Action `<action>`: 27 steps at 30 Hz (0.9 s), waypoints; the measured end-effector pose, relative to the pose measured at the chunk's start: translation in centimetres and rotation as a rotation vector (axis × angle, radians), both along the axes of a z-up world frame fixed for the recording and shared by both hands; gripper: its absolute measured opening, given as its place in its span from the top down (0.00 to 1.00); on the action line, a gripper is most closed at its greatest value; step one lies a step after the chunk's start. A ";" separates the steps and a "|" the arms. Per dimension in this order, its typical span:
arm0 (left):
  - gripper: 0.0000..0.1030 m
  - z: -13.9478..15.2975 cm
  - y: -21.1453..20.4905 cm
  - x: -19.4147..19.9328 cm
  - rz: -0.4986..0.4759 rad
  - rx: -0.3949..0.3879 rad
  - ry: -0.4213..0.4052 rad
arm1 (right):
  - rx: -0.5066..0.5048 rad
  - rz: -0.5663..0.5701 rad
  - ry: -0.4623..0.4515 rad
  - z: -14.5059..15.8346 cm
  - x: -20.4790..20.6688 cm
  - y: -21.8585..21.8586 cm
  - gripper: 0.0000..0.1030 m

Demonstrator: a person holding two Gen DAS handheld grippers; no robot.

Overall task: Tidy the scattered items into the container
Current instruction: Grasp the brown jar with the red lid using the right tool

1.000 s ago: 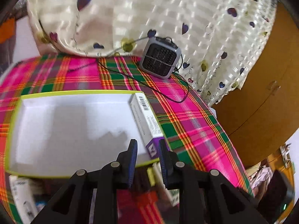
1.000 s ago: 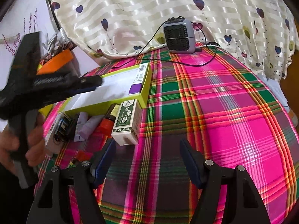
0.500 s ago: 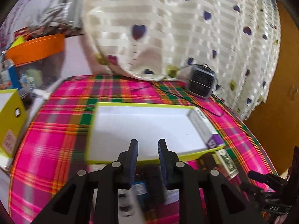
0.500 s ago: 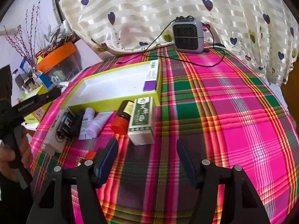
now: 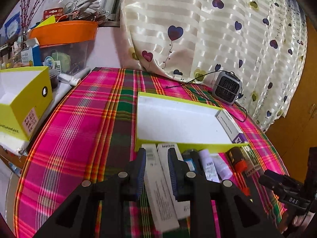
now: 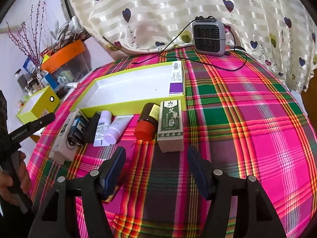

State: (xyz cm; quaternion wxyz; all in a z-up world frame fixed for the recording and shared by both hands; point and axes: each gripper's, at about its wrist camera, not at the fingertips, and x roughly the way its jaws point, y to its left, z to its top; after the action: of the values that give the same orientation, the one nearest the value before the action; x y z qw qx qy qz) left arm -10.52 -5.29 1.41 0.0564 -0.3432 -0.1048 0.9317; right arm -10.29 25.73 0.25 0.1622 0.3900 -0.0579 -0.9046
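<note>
A: Left gripper [image 5: 156,170] status?
B: Jaws are set narrow, nothing pinched. A long white box [image 5: 158,190] is seen between the pads [image 5: 141,170], below them on the cloth; contact cannot be confirmed.
A: Right gripper [image 6: 156,170]?
B: Pads [image 6: 115,168] are spread wide, nothing between them. Bare plaid tablecloth [image 6: 247,119] is framed in the gap.
A: Nearest items to the right one?
B: A green carton [image 6: 170,125] is found at 12 o'clock, just beyond the tips, lying on its back. A brown bottle with a red cap [image 6: 147,121] is laid touching its left side, at 11 o'clock.
A: Rest of the scatter?
B: A lilac tube [image 6: 116,128], a white bottle [image 6: 103,127] and a dark blue pack [image 6: 78,129] are lined up at 10 o'clock, packed side by side along the tray's near wall.
A: Container?
B: The lime-rimmed white tray [image 6: 128,106] is placed at 11 o'clock behind the items. One white and purple box [image 6: 176,79] is held against its right wall; the rest of the floor is unfilled.
A: Background?
B: A small grey heater [image 6: 209,37] is located at 12 o'clock by the heart-print curtain [image 6: 158,10]. A lime box [image 6: 39,103] is seen at 9 o'clock, off the cloth.
</note>
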 end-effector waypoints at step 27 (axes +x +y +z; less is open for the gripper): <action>0.78 -0.7 2.2 2.8 -0.035 -0.010 -0.033 | 0.027 0.114 -0.063 -0.9 2.4 -5.2 0.43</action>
State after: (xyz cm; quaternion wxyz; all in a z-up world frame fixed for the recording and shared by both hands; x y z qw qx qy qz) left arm -7.72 -3.04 0.68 0.0694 -0.3606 -0.0949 0.9253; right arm -7.89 20.52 -0.70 0.2065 0.4231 -0.0285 -0.8818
